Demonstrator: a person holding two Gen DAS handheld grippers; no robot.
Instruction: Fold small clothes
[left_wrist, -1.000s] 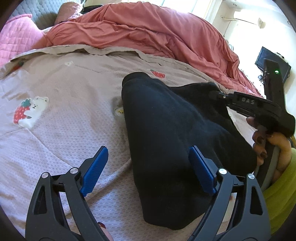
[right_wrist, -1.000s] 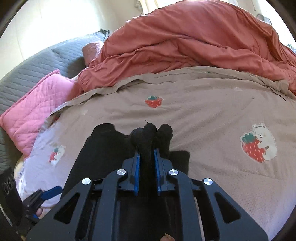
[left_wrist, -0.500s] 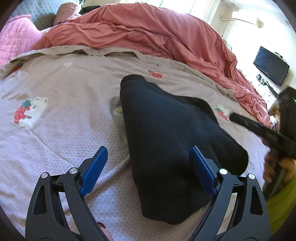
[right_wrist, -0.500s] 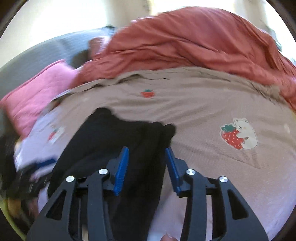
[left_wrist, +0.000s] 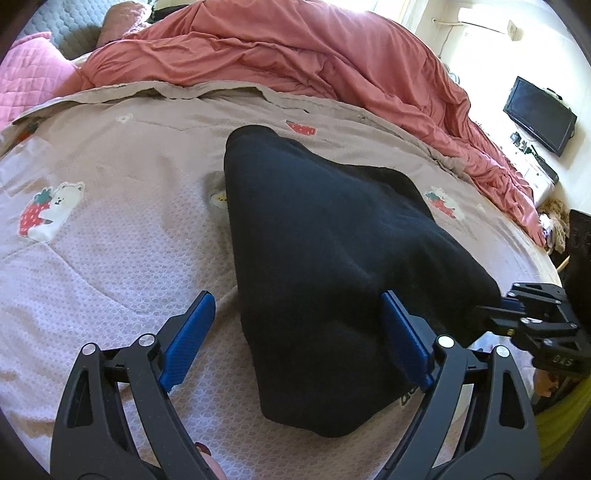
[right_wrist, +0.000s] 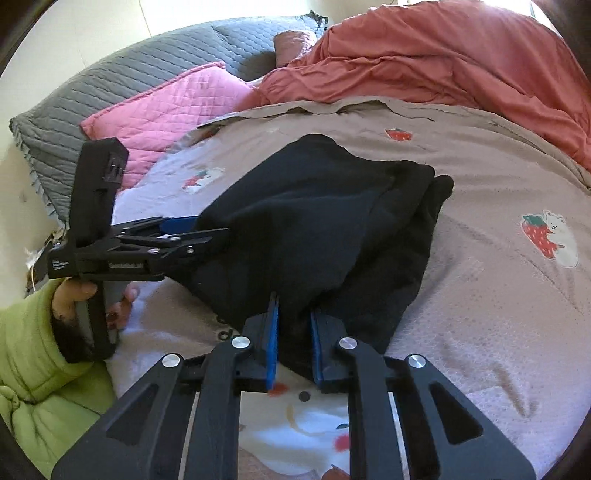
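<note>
Garment: the black garment is lying part-folded on the bedspread, spreading ahead of both tools and reaching back between each pair of jaws.
Right gripper: it is closing on the garment's near edge, blue pads pinching a bunch of black cloth between them.
Left gripper: it is standing wide open, straddling the garment's near left part without pressing it.
Just changed: a second ago the right tool was clamped on the far bunched end; it has since let go, shifted to the near right corner and is gripping again.
Meaning: the previous fold seems laid down, and a fresh one is probably starting from this corner.
Nearby: the red duvet is lying well beyond the garment.
</note>
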